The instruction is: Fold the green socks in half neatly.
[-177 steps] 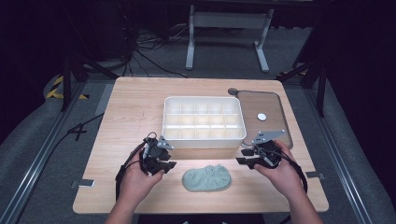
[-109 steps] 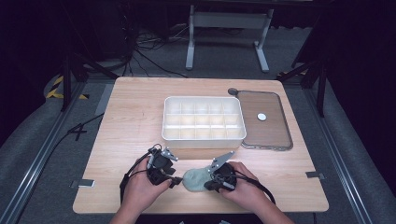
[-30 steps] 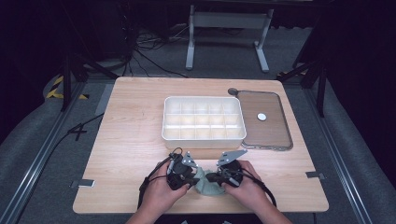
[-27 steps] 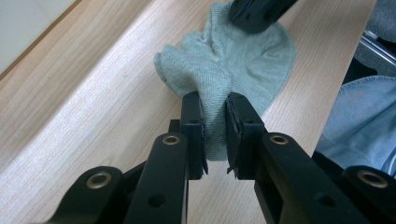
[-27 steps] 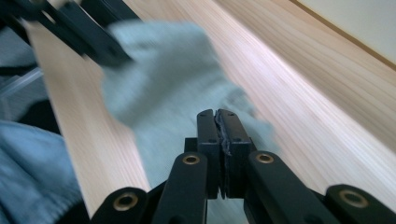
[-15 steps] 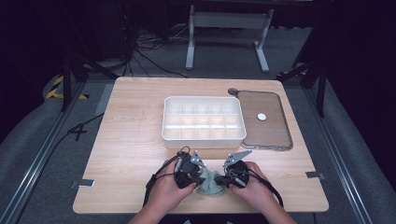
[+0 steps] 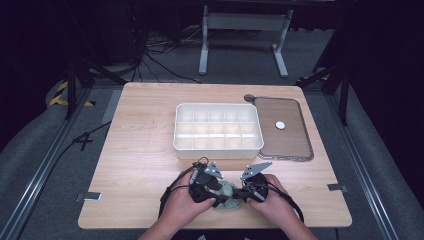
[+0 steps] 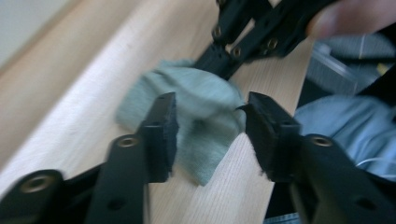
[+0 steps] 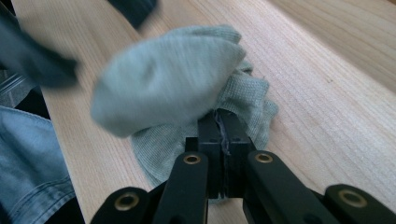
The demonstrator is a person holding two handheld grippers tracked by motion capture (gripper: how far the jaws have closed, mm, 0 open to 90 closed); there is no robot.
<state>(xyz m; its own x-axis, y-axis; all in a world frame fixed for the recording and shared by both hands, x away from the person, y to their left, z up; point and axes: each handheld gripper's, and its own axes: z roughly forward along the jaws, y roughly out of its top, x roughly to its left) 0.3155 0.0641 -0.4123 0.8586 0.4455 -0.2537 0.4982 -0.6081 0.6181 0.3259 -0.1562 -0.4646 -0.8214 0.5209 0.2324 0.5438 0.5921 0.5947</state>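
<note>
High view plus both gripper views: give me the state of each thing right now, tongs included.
Sock: grey-green, bunched, lying at the table's near edge.
Left tongs: open, jaws have just been opening, sock between them unpressed.
Right tongs: shut on the sock.
Tray: compartments empty, upright.
Lid: flat on the table beside the tray.

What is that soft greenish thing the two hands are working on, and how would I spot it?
Start at the wooden table and go to its near edge, in front of the white compartment tray. There a grey-green sock lies between the two grippers. It is the one soft, crumpled thing there, unlike the stiff tray and the flat brown lid.
</note>
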